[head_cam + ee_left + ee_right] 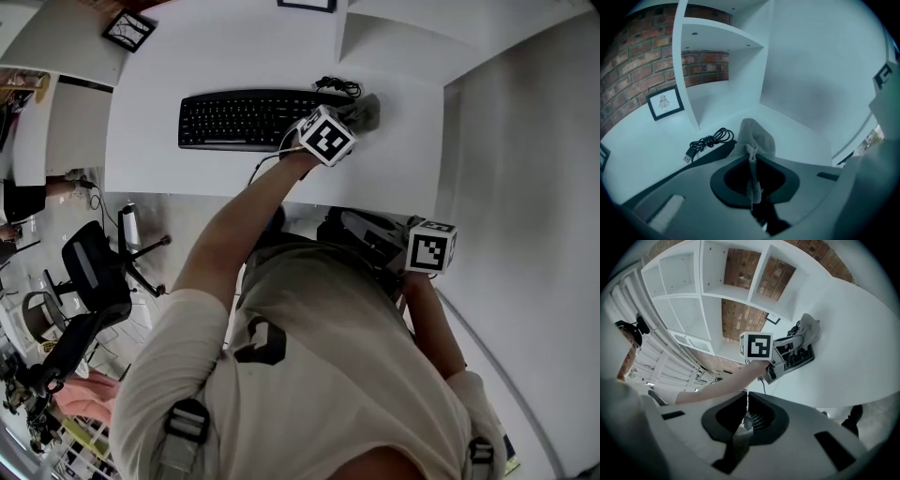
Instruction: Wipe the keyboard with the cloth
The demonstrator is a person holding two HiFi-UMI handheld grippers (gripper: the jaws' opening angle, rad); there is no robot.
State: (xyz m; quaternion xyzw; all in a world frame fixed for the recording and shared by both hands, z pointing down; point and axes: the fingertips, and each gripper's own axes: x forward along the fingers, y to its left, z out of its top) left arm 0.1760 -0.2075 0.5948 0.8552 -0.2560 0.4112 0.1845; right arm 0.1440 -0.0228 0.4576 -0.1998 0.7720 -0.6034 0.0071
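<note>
- Head view: we see the cloth [366, 112] bunched on the white worktop [150, 164], touching the right end of the keyboard [239, 119].
- Our left gripper [751, 157] has its jaws pinched tight on the cloth's gathered edge.
- A coiled cable [708, 140] lies just behind the keyboard's right end.
- Our right gripper [746, 397] hangs off the worktop's near edge, well apart from the keyboard, jaws drawn together on nothing.
</note>
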